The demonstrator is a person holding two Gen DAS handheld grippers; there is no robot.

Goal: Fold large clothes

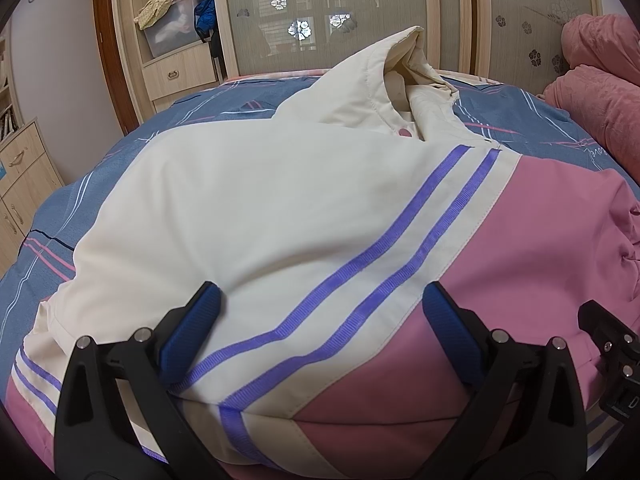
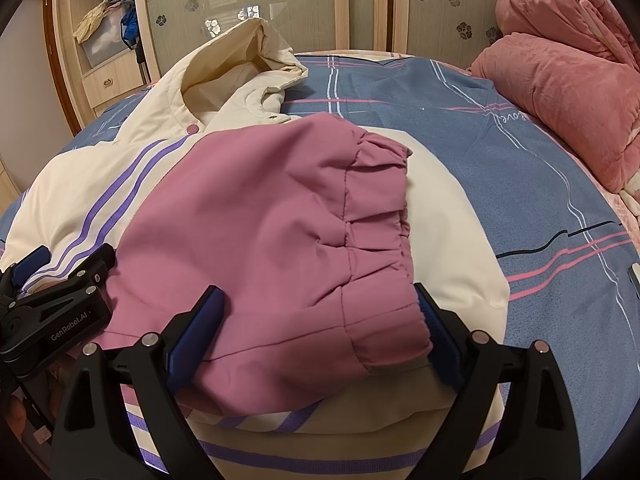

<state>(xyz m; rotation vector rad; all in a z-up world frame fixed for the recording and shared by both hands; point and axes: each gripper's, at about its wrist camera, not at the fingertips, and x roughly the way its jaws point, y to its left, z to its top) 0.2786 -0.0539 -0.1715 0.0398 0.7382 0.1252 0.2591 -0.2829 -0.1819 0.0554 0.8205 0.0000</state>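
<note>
My left tongs (image 1: pixel 322 300) stand wide apart over the near edge of the jacket (image 1: pixel 260 200), one finger on cream cloth, the other on pink, gripping nothing. My right tongs (image 2: pixel 320 300) are spread wide too, straddling the pink sleeve (image 2: pixel 256 220) that lies folded across the jacket's body, its gathered cuff (image 2: pixel 376 208) beside my right finger. The jacket lies flat on the bed (image 2: pixel 500 168), hood (image 2: pixel 240 56) toward the wardrobe (image 2: pixel 360 4). A pink blanket (image 2: pixel 560 92) is bundled at the bed's far right.
</note>
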